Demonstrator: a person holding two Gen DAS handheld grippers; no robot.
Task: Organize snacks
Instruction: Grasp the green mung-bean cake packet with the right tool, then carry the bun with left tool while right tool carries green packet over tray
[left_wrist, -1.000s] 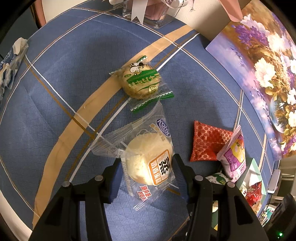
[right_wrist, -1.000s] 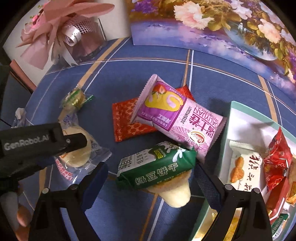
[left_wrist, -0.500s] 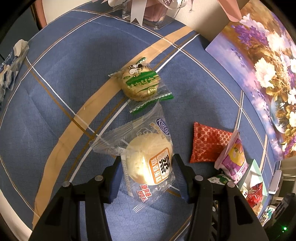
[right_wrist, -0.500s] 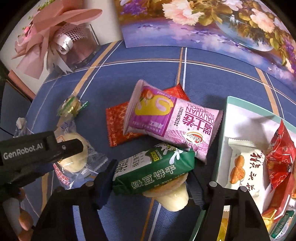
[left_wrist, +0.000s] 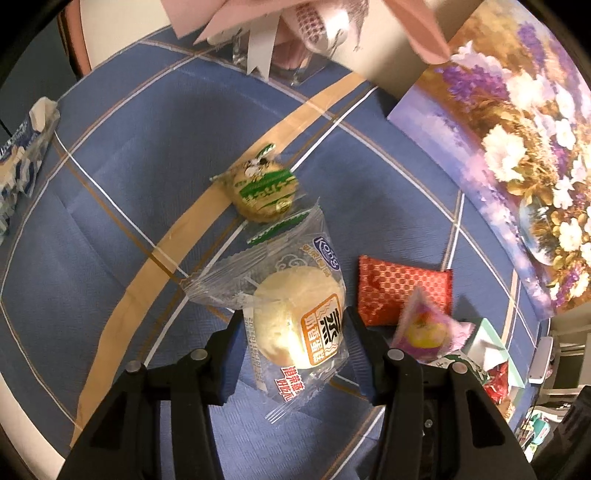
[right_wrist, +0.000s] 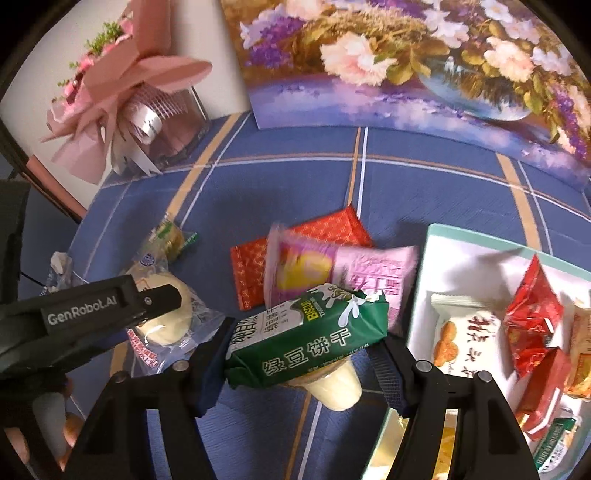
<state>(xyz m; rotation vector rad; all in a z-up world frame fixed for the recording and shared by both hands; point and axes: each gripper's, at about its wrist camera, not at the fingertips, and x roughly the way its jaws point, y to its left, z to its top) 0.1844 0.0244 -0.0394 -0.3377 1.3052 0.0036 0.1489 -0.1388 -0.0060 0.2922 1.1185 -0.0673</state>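
The left gripper (left_wrist: 295, 354) pinches a clear-wrapped cake (left_wrist: 295, 325) on the blue tablecloth (left_wrist: 129, 184), and the right gripper (right_wrist: 299, 358) clamps a green biscuit pack (right_wrist: 306, 339) just left of the white tray (right_wrist: 480, 251). Beyond them lie a pink packet (right_wrist: 332, 273) over a red packet (right_wrist: 321, 236), and a small green-wrapped cookie (left_wrist: 264, 192). Farthest back stand a flower painting (right_wrist: 406, 62) and a pink bouquet (right_wrist: 125, 96).

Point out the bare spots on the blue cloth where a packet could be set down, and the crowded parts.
Bare cloth lies between the blue-and-white wrapper and the green round cookie, and between the flower painting and the red packet. It is crowded near the tray, where pink packet, green biscuit pack and steamed cake cluster.
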